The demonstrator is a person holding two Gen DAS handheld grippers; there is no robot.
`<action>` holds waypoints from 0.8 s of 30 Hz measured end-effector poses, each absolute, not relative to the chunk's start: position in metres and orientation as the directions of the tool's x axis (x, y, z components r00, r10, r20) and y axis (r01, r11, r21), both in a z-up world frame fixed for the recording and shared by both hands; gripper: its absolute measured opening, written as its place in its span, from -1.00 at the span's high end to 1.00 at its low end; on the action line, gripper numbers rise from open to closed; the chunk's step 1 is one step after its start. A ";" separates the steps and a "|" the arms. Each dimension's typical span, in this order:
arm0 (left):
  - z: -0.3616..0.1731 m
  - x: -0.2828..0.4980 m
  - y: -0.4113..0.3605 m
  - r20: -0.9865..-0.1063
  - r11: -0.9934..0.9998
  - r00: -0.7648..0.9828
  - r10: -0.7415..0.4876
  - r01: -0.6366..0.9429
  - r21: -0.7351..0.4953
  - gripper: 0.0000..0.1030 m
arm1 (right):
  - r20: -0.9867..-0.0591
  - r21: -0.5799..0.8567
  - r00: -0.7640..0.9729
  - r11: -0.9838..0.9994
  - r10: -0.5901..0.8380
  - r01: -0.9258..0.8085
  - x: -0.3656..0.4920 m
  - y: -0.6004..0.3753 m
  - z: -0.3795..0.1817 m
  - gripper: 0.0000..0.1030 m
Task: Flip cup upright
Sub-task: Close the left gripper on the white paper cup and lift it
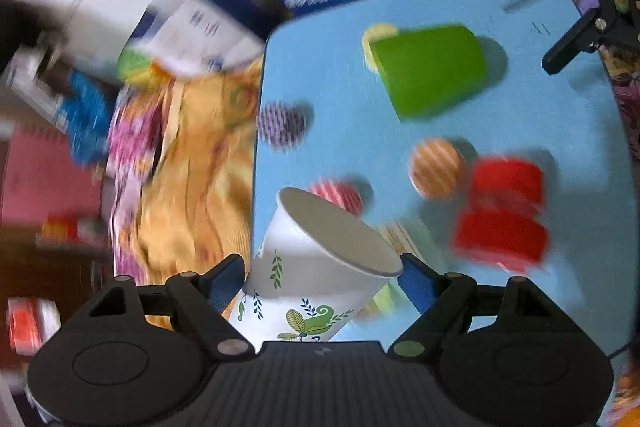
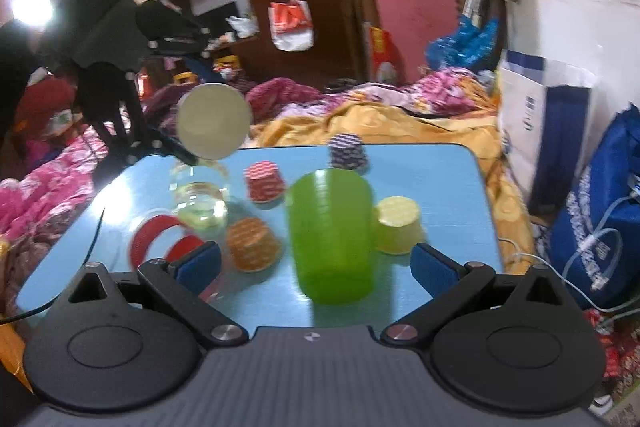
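Observation:
My left gripper (image 1: 322, 281) is shut on a white paper cup (image 1: 316, 275) with green leaf prints and holds it tilted above the blue table (image 1: 560, 147), its round end facing away. The same cup (image 2: 214, 121) shows in the right wrist view, raised over the table's far left with the left gripper behind it. A green plastic cup (image 2: 332, 235) stands mouth down on the table, and it also shows in the left wrist view (image 1: 432, 71). My right gripper (image 2: 316, 263) is open, its fingers on either side of the green cup but apart from it.
Several small patterned paper cups stand mouth down: red (image 2: 264, 181), orange (image 2: 252, 243), purple (image 2: 347, 151), yellow (image 2: 398, 223). A clear glass jar (image 2: 200, 203) and a red-banded holder (image 2: 160, 239) stand at the left. Bedding (image 2: 380, 115) and blue bags (image 2: 600, 207) surround the table.

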State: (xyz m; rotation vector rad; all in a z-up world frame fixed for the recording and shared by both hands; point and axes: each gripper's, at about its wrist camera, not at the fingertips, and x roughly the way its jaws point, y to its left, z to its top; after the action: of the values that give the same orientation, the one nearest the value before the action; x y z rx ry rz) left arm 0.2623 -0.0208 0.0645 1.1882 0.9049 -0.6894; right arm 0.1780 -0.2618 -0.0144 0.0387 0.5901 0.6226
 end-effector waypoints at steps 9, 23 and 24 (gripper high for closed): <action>0.017 0.190 0.019 -0.940 0.554 0.304 0.152 0.762 0.336 -0.67 | -0.478 0.178 0.601 0.740 0.641 -0.648 0.128 -0.242 -0.019 -0.98; -0.015 0.185 0.022 -0.976 0.853 0.169 0.134 0.481 0.201 -0.57 | -0.439 0.177 0.553 0.671 0.708 -0.720 0.075 -0.233 -0.040 -0.98; -0.014 0.186 0.021 -0.977 0.867 0.164 0.135 0.457 0.196 -0.57 | -0.438 0.180 0.548 0.667 0.712 -0.723 0.075 -0.234 -0.040 -0.98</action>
State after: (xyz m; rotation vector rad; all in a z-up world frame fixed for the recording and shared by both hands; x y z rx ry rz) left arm 0.1864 0.0210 -0.0144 0.5125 1.4045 -0.2448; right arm 0.0751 -0.2339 -0.0403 -0.0219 0.5082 0.8499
